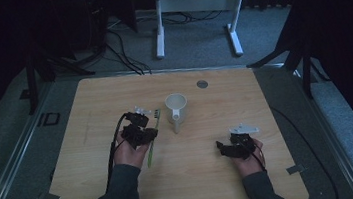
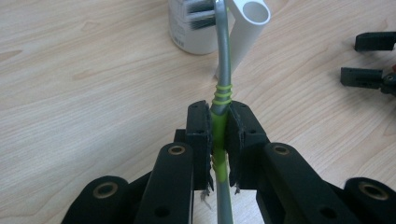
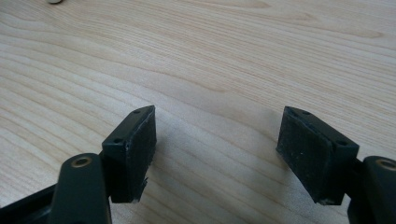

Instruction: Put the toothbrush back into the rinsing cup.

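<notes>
Green and grey plastic sits pinched between the pads of the left gripper (image 2: 219, 140): the toothbrush (image 2: 221, 93), clamped on its green grip section, its bristled head reaching out toward the white mug (image 2: 196, 28). In the high view the toothbrush (image 1: 152, 137) lies low along the wooden table (image 1: 224, 184), just left of the mug (image 1: 176, 107). The hold is narrow and near mid-handle, so the brush could pivot or slip if swung quickly. The mug's handle (image 2: 245, 32) points toward the gripper and stands right beside the brush's path; a low approach could knock it. The right gripper (image 3: 219, 149) rests wide open and empty, well apart.
</notes>
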A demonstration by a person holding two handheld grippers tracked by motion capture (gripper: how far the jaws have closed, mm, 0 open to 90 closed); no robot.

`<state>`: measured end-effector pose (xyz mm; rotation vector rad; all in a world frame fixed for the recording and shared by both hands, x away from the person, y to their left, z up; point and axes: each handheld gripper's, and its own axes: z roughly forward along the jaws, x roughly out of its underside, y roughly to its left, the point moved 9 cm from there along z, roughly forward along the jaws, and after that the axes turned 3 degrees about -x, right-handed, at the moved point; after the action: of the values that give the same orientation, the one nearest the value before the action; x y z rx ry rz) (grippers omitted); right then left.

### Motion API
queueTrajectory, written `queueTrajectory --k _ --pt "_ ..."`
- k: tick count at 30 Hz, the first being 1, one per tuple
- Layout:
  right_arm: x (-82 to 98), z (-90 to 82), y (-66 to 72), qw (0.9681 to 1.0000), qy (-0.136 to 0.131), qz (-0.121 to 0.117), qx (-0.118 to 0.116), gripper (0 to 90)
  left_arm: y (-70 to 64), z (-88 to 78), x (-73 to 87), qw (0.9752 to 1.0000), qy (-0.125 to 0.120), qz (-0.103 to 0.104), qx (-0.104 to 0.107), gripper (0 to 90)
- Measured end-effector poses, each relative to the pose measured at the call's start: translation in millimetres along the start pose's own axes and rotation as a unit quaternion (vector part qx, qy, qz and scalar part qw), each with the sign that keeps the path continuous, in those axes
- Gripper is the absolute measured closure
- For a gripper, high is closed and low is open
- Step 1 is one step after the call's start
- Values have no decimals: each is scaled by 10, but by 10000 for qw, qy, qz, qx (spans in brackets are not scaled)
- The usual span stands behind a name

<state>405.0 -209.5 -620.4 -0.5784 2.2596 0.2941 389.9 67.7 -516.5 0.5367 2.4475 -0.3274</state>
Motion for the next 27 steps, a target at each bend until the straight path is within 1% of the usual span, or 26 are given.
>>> queueTrajectory --k 5,9,17,19,24,27 --pt "1 -1 0 10000 6 -3 0 279 -5 -11 -12 10000 -57 -9 61 802" --pt "1 -1 0 10000 5 -3 0 279 -9 -22 -22 9999 -112 -55 113 802" --pt "1 0 -1 10000 4 -5 0 279 -7 -39 -36 9997 -199 -99 124 802" --pt "0 0 0 10000 4 -3 0 279 -4 -48 -41 9996 -237 -99 119 802" --pt "1 -1 0 10000 5 -4 0 278 17 -90 -68 9990 -387 -203 89 802" --pt "1 -1 0 10000 5 -5 0 279 20 -99 -73 9989 -410 -200 104 802"
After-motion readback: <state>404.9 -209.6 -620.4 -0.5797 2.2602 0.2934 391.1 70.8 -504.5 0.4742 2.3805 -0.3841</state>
